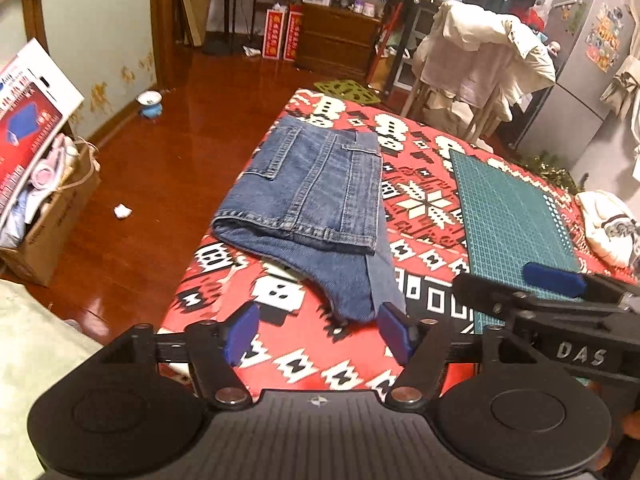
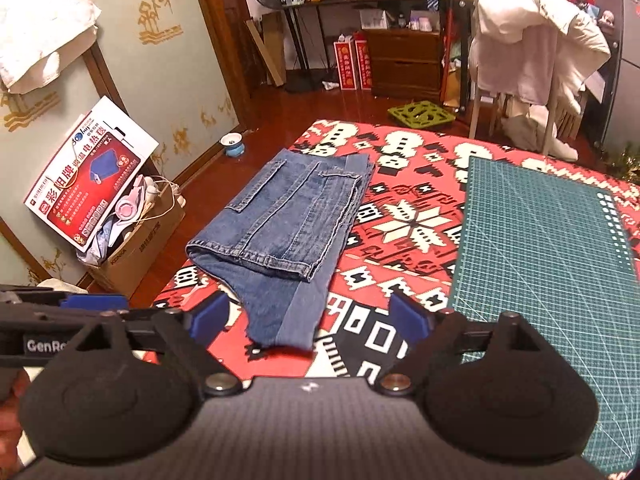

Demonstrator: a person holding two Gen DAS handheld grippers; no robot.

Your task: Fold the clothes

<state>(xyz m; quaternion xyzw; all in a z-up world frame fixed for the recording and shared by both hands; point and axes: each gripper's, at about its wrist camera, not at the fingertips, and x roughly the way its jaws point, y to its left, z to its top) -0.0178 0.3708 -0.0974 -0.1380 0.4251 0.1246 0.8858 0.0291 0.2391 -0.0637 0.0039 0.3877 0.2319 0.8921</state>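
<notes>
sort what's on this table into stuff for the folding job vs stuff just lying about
For the job:
- blue denim jeans, partly folded on the red patterned tablecloth
- left gripper and right gripper, jaws open, empty

Lying about:
- green gridded cutting mat
- white printed cloth bundle

Jeans [image 2: 288, 220] block left; bare cloth [image 2: 404, 224] before cutting mat [image 2: 540, 248].

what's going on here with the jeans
A person is folding clothes with a handheld claw in each hand. A pair of blue jeans lies partly folded on the red patterned cloth, beside a green cutting mat. The left claw and the right claw are both open at the near end of the jeans, gripping nothing.
</notes>
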